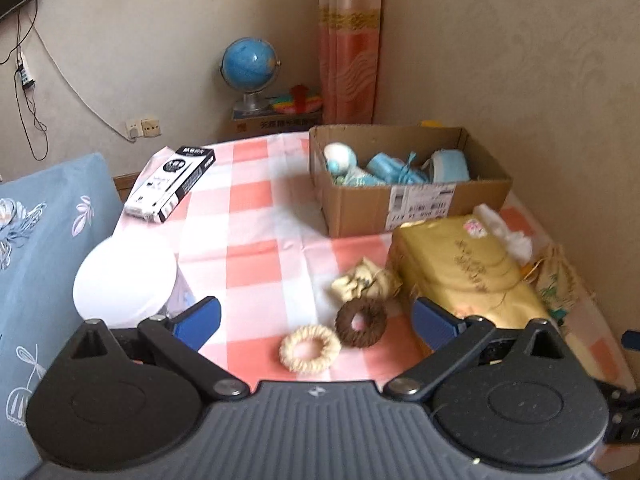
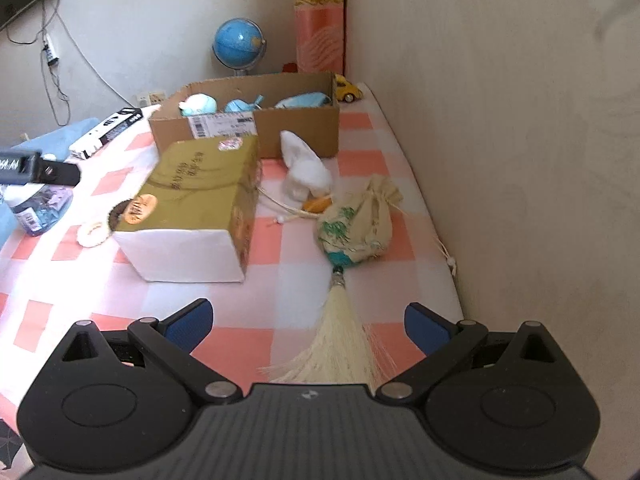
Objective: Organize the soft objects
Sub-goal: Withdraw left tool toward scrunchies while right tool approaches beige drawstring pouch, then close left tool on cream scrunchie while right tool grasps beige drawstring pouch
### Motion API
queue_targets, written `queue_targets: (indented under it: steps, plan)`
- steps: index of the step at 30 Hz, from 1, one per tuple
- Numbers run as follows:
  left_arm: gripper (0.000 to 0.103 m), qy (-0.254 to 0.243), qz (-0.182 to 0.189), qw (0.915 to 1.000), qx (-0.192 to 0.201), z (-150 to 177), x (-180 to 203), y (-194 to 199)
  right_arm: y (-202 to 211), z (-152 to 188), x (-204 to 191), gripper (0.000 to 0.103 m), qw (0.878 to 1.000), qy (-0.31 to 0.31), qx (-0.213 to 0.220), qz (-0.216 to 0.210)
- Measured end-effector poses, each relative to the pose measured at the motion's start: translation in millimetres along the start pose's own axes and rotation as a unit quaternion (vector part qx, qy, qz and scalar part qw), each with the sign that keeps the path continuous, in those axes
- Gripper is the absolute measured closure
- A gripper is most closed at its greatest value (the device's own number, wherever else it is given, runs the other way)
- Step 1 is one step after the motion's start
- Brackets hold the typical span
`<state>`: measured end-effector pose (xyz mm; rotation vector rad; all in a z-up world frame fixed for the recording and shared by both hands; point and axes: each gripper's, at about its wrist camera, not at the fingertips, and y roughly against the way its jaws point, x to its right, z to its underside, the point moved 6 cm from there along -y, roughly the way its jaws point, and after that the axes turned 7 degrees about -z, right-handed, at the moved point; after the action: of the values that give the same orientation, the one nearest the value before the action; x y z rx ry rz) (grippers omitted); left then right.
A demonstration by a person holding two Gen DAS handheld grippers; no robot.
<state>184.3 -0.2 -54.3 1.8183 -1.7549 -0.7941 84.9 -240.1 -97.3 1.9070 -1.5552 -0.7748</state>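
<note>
Left gripper (image 1: 316, 320) spread wide, holding nothing; cream ring (image 1: 310, 349) and brown ring (image 1: 361, 322) lie between its fingers, just left of the gold box (image 1: 460, 264); right gripper (image 2: 308, 326) wide too, empty, over the pouch's (image 2: 354, 226) tassel (image 2: 340, 344); bare cloth (image 2: 280, 256) right of the gold box; cardboard box (image 1: 404, 204) behind it.

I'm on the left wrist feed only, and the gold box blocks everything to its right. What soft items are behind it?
Observer: A drawstring pouch with a pale tassel lies there on the checked cloth.
Operator: Anything else?
Observer: A white plush toy lies between the pouch and the cardboard box.
Operator: Is the right gripper holding something?
Observer: No, the right gripper is open, with the tassel between its fingers.
</note>
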Motion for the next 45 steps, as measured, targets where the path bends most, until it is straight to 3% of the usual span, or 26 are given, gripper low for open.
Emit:
queue_targets:
  steps: [5,8,14,23,25,27,28,35,45]
  plan:
    - [0.002,0.000,-0.004,0.9999,-0.009,12,0,-8,-9,-7,11,0.000,0.999,-0.009,0.017,0.033]
    - [0.002,-0.007,-0.009,0.9998,-0.015,16,1,-15,-16,-13,15,0.006,0.999,-0.009,0.022,0.047]
    - [0.002,-0.003,-0.004,0.9995,-0.032,24,0,-29,-37,-25,18,0.017,0.998,0.002,0.019,0.056]
    - [0.002,-0.010,-0.005,0.9980,-0.061,30,1,-53,-69,-40,25,0.020,0.998,0.011,0.013,0.060]
    - [0.002,-0.010,-0.006,0.9978,-0.065,31,1,-57,-72,-42,26,0.023,0.998,0.009,0.015,0.056]
    - [0.002,-0.011,-0.004,0.9977,-0.066,32,1,-59,-74,-44,27,0.039,0.998,0.008,0.015,0.060]
    - [0.002,-0.011,-0.003,0.9977,-0.066,32,1,-60,-74,-44,27,0.041,0.998,0.009,0.011,0.063]
    - [0.006,-0.015,0.001,0.9978,-0.064,34,2,-64,-63,-36,28,0.045,0.997,0.008,0.005,0.071]
    - [0.022,-0.018,-0.003,0.9979,-0.062,43,1,-72,-38,-11,18,0.044,0.999,0.002,-0.007,0.053]
